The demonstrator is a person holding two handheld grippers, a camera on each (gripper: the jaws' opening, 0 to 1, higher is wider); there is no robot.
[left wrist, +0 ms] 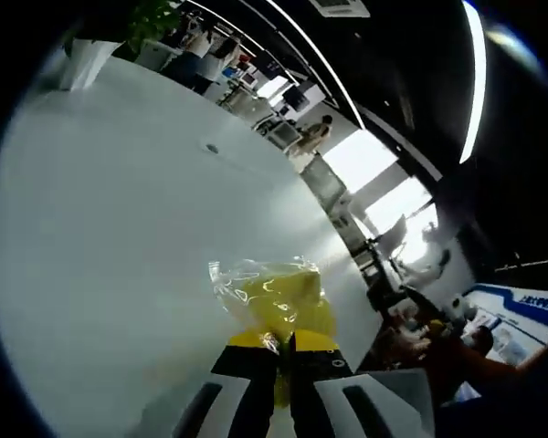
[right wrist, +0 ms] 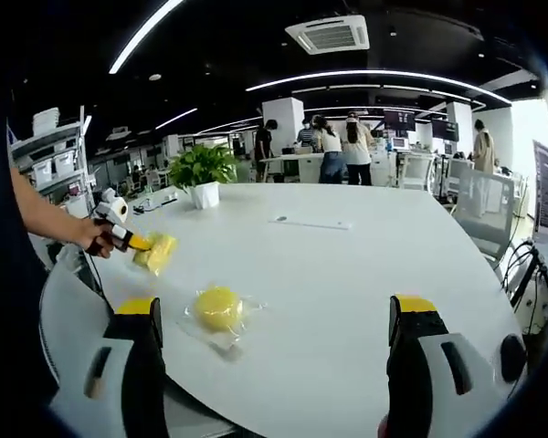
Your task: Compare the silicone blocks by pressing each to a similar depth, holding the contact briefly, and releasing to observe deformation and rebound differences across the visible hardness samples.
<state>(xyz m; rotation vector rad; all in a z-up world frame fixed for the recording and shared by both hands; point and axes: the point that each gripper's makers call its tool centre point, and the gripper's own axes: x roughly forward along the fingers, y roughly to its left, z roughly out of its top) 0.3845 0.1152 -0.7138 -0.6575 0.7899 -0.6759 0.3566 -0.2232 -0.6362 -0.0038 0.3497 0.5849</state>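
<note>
Left tongs (left wrist: 279,351) squeeze one bagged block (left wrist: 279,301) (lifted); right tongs (right wrist: 274,333) wide apart. Next: let go, press other block (right wrist: 218,307) on surface (right wrist: 365,255).

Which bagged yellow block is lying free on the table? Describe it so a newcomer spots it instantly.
On the white round table, look near the front edge, between the right gripper fingers. The round yellow block lies flat in clear plastic, while the other yellow block is held up by the left gripper.
</note>
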